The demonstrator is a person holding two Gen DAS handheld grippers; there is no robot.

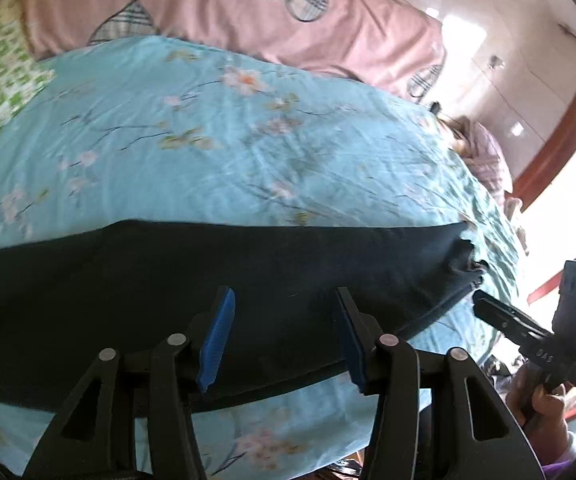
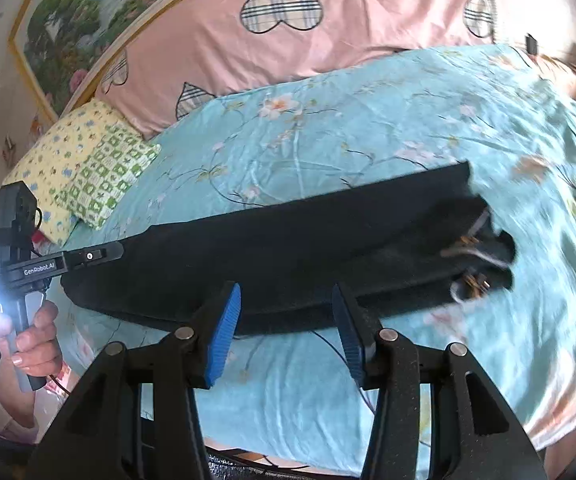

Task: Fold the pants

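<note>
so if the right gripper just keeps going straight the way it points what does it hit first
Most likely the dark pants, near their front edge. The open right gripper points at the long folded strip lying on the blue floral bedsheet. Depth is unclear, so it might touch the sheet just before them.

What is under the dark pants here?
The pants lie flat on a light blue floral sheet, which shows on all sides of them. Whatever sits directly beneath the fabric is covered. Both claws are open and hold nothing.
</note>
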